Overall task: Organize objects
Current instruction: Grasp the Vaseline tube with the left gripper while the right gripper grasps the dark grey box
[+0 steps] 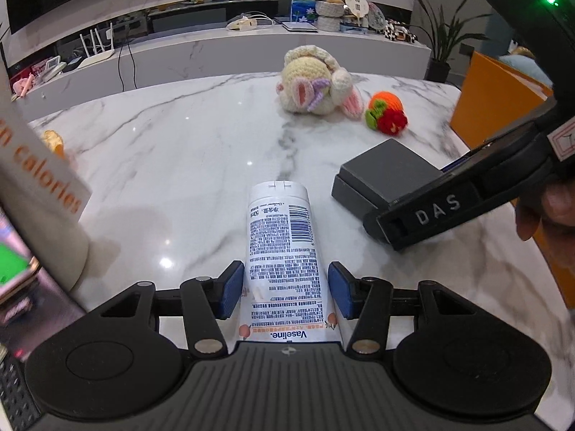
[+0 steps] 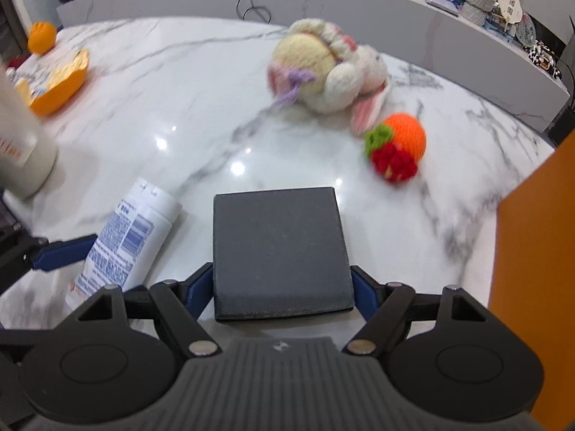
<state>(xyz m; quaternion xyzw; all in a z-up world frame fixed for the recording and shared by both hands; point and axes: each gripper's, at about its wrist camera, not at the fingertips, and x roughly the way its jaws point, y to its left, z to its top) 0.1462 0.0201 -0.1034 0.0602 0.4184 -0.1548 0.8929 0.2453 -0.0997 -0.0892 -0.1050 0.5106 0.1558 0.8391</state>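
Observation:
A white Vaseline tube [image 1: 280, 248] lies on the marble table between the blue pads of my left gripper [image 1: 285, 292]; the pads sit beside it with small gaps, so the jaws look open around it. The tube also shows in the right wrist view [image 2: 125, 240]. My right gripper [image 2: 282, 292] is shut on a dark grey box [image 2: 280, 251], which also shows in the left wrist view [image 1: 388, 172]. A crocheted bunny [image 1: 316, 84] [image 2: 323, 68] and a crocheted orange and red toy [image 1: 388, 113] [image 2: 399, 147] lie farther back.
A white bottle with orange lettering [image 1: 39, 186] [image 2: 18, 143] stands at the left. An orange snack bag [image 2: 57, 79] and an orange fruit [image 2: 41, 37] lie at the far left. An orange box [image 1: 503, 107] [image 2: 535, 251] stands at the right table edge.

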